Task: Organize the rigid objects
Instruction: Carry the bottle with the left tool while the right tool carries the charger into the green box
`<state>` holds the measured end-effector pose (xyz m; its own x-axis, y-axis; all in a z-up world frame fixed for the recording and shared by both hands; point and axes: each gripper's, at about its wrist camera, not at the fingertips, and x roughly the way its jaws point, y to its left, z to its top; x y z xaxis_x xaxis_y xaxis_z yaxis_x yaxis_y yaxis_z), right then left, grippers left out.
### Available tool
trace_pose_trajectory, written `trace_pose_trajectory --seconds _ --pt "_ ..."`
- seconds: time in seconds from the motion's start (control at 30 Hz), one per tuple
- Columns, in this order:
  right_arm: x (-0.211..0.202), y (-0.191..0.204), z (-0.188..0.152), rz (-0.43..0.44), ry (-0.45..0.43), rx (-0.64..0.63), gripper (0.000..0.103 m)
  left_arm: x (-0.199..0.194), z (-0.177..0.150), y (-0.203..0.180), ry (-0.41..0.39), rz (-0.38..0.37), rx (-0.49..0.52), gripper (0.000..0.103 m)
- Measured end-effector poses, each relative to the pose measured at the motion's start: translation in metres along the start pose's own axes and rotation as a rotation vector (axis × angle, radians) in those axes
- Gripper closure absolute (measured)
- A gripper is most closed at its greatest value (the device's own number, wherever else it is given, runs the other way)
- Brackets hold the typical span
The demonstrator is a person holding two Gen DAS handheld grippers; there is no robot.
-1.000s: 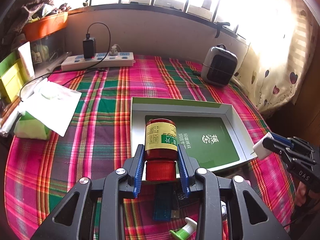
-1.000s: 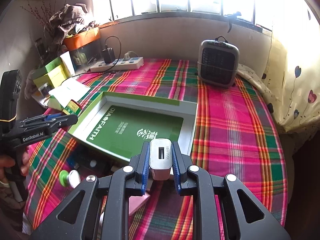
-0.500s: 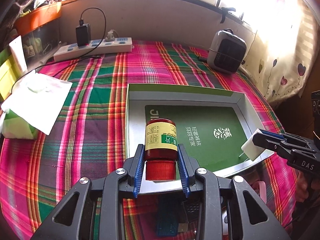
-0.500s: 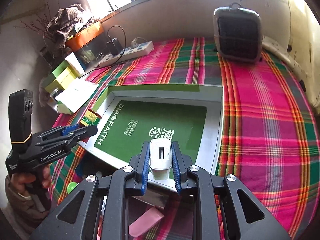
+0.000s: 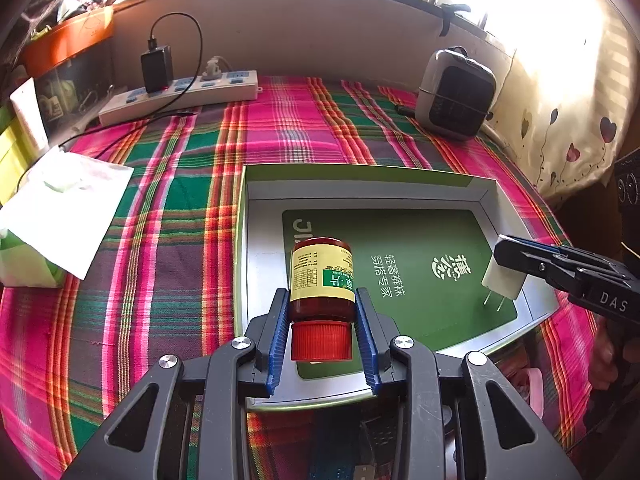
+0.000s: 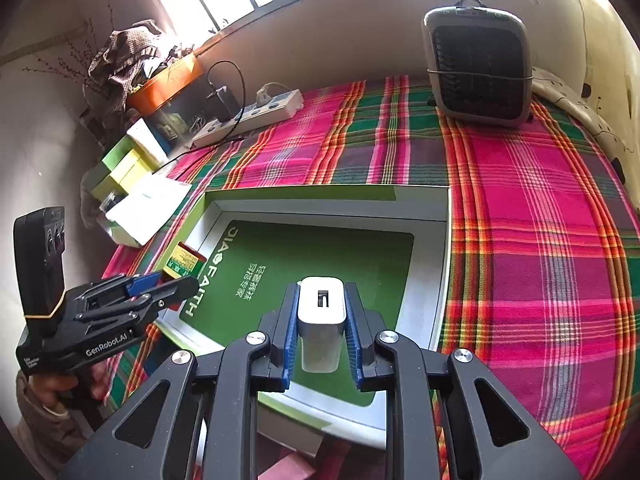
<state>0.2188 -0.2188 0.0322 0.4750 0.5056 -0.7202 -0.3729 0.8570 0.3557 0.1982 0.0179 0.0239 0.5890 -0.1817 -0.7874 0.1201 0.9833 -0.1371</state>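
Bottle [image 5: 322,280] with red cap sat pinched in the left gripper [image 5: 322,336] above the near-left part of the green-lined box [image 5: 256,248]; the right gripper [image 6: 321,336] clamped a white charger [image 6: 321,320] over the box's near edge.

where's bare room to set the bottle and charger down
The tray floor is bare between its walls. Open cloth lies between tray and power strip, and beside the heater. Crowded: near edge below the tray and the left boxes.

Power strip [image 5: 180,94], heater [image 5: 456,98], tissue pack [image 5: 52,216] on plaid cloth [image 5: 168,240]
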Motion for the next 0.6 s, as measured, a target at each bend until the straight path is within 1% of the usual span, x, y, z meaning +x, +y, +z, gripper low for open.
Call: trace_pose_trajectory --seconds 0.23,0.6 --pt "0.0079 -0.0083 0.0031 0.009 0.009 0.030 0.079 0.0019 0.0012 -0.0001 0.001 -0.003 -0.001 0.072" --pt "0.0090 -0.0077 0.0007 -0.034 0.002 0.001 0.078 0.0034 0.0015 -0.0009 0.003 0.003 0.001 0.072"
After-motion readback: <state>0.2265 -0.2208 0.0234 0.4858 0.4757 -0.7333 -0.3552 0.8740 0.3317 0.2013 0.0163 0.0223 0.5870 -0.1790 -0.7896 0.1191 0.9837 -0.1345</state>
